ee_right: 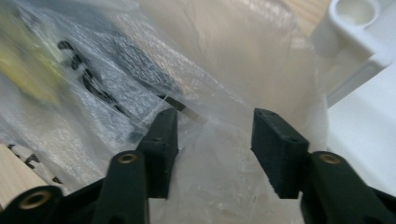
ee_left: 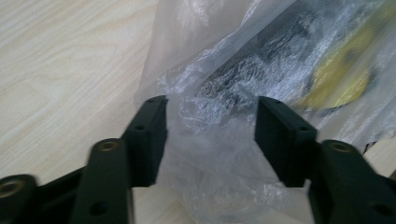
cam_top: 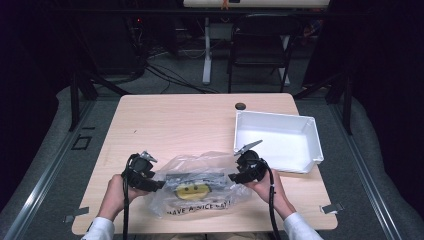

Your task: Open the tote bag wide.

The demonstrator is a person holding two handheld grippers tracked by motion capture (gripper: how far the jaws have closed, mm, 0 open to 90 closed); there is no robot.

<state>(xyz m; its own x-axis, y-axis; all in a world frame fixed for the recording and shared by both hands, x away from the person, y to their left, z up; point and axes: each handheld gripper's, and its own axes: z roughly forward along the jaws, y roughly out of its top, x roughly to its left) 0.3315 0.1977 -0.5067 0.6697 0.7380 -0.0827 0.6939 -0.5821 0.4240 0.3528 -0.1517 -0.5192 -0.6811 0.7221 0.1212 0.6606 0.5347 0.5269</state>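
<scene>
A clear plastic bag (cam_top: 200,187) lies on the wooden table (cam_top: 190,120) near its front edge. It bears a yellow smiley print (cam_top: 192,190) and black lettering, and something dark (cam_top: 195,178) lies inside it. My left gripper (cam_top: 159,185) is at the bag's left end. In the left gripper view its jaws (ee_left: 210,135) stand apart with crumpled film (ee_left: 210,121) between them, not pinched. My right gripper (cam_top: 234,177) is at the bag's right end. Its jaws (ee_right: 212,144) also stand apart, with loose film (ee_right: 219,177) rising between them.
A white plastic bin (cam_top: 280,140) sits just right of the bag, and its corner (ee_right: 355,51) is close beside my right gripper. A dark round hole (cam_top: 240,106) marks the table's far edge. Beyond the table stand a chair and desk legs.
</scene>
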